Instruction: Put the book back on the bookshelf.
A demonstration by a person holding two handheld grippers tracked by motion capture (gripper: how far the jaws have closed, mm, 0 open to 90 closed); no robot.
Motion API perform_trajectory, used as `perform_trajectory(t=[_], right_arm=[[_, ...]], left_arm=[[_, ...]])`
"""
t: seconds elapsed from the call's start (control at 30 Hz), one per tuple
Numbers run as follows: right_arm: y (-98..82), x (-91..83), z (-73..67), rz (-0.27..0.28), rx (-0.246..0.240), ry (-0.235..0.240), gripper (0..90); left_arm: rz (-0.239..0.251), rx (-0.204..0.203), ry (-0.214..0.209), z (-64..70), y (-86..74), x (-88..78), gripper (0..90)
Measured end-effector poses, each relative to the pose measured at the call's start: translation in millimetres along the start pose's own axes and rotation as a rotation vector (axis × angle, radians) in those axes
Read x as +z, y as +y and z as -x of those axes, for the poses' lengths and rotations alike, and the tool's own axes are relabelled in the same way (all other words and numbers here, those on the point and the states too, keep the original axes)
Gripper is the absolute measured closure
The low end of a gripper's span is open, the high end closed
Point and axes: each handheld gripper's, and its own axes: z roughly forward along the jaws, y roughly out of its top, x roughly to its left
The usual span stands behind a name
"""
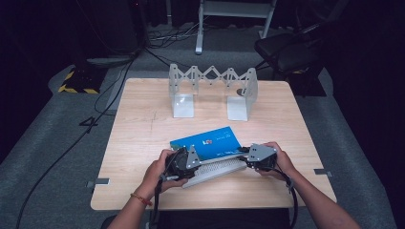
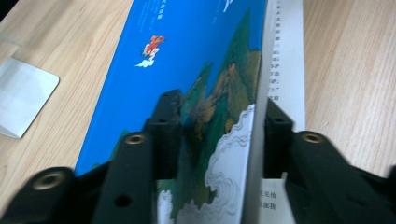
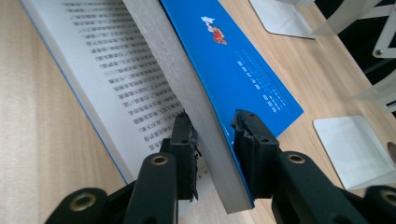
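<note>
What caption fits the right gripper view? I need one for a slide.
Right gripper clamps the lifted blue cover and pages of an open book above the wooden table.

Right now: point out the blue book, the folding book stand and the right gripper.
blue book [image 1: 210, 140], high view, on its blue cover.
folding book stand [image 1: 183, 105], high view, on its left base plate.
right gripper [image 3: 212, 140], right gripper view, midway between its fingertips.

One book [image 1: 210, 140] is lying on one wooden table [image 1: 143, 143], open. One expanding metal bookend rack [image 1: 212, 90] is standing behind it (two base plates, joined by one scissor lattice). Two grippers are showing: left gripper [image 1: 191, 160], right gripper [image 1: 250, 155], two hands holding them.
</note>
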Motion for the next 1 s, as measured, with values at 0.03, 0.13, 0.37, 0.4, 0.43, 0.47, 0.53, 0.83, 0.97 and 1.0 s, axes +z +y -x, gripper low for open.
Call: perform_trajectory(t=[0.03,0.13,0.37,0.4,0.43,0.47,0.53,0.83,0.97,1.0], right_arm=[[0.0,0.0,0.0,0.0,0.0,0.0,70.2],[3.3,-0.6,-3.0,0.005,-0.009,0.008,71.0],[7.5,0.2,-2.0,0.017,-0.005,0.03,72.3],[8.1,0.2,-2.2,0.013,-0.006,0.03,72.4],[8.5,0.2,-2.3,0.011,-0.004,0.031,72.4],[8.8,0.2,-2.1,0.009,-0.004,0.031,72.4],[9.5,-0.2,-1.9,0.007,-0.003,0.031,72.3],[10.7,0.4,0.0,0.027,0.01,0.027,69.8],[2.6,3.4,7.2,0.094,0.057,0.049,59.8],[2.6,3.4,7.2,0.094,0.057,0.049,59.8]], left_arm=[[0.0,0.0,0.0,0.0,0.0,0.0,64.9],[-0.002,0.017,0.008,-2.0,-5.6,-1.2,68.3],[0.001,-0.047,-0.006,-7.4,-7.1,-0.3,39.2],[0.003,-0.043,-0.014,-5.3,-4.8,0.1,38.6],[0.001,-0.033,-0.017,-3.3,-2.0,1.4,38.6],[-0.004,-0.016,0.0,-1.0,1.5,4.9,38.5],[-0.028,-0.017,0.018,-0.7,4.9,12.1,37.8],[-0.049,0.017,0.066,-5.5,-2.0,14.6,68.1],[-0.016,-0.009,0.031,-11.4,-9.1,14.0,69.8],[-0.016,-0.009,0.031,-11.4,-9.1,14.0,69.9]])
